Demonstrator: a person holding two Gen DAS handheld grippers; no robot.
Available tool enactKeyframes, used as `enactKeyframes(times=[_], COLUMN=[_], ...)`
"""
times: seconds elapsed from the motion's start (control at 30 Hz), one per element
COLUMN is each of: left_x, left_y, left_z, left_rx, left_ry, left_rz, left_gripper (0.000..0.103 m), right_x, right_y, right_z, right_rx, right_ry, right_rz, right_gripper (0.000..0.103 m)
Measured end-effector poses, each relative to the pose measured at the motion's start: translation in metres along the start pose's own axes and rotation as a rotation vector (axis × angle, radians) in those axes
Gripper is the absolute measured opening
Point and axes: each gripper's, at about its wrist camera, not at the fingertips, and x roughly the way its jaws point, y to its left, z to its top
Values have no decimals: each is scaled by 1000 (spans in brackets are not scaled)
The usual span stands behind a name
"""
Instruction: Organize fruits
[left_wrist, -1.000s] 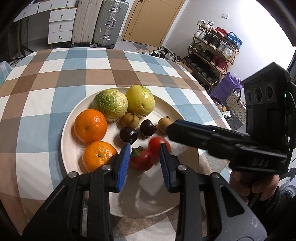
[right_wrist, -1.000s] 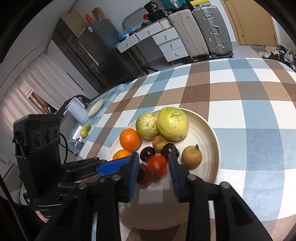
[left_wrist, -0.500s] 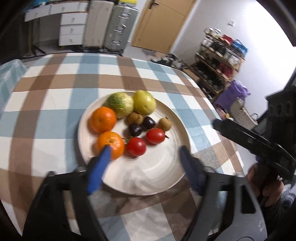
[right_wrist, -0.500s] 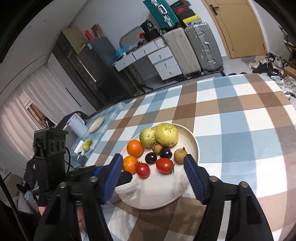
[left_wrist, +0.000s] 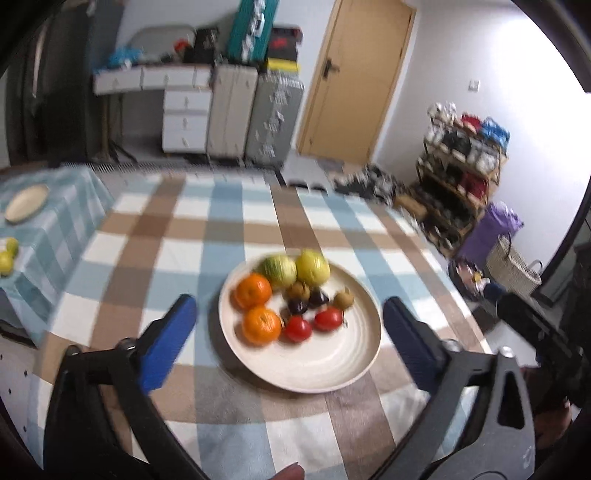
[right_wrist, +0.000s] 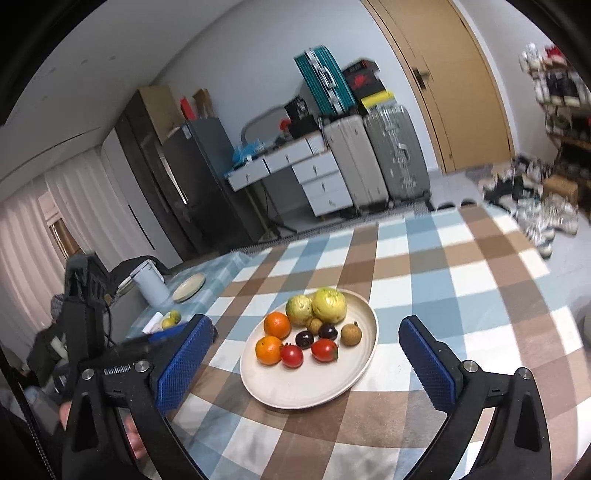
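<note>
Two red tomatoes (right_wrist: 308, 352), two oranges (right_wrist: 272, 336) and other fruit lie on a round cream plate (right_wrist: 306, 391) on the checked-cloth counter (right_wrist: 461, 280), both blue-padded hand-held grippers, left (left_wrist: 289, 338) and right (right_wrist: 306, 363), spread wide and empty above it.

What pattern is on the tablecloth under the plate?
Blue, brown and white checks on the tablecloth, clearest in the right wrist view.

A blue, brown and white checked tabletop (right_wrist: 461, 280) fills the foreground. Behind it two grey hard-shell suitcases (right_wrist: 376, 166) stand beside a white drawer unit (right_wrist: 325, 184), near a tan wooden door (right_wrist: 458, 85). A cluttered shoe rack (left_wrist: 461, 162) lines the wall.
</note>
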Motion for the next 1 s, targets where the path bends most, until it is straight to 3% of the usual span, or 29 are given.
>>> enactKeyframes(times=[0.23,0.5,0.8,1.0], left_x=[-44,-106,-140,-135], left_y=[-13,-16,-18,1], left_z=[4,-1,-31,-60], left_rx=[55,41,99,80], left_ry=[-142,-314,-391,-407], left_rz=[56,6,77,146], left_gripper=[102,102,102,102], right_x=[-38,-62,-93,-88], right_y=[31,44,63,67], right_z=[-8,-20,-35,-56], right_rx=[-148,-193,-262,-316], right_ry=[-176,-272,-407,-391], right_rz=[-71,-74,-74,-150], right_gripper=[103,103,103,103])
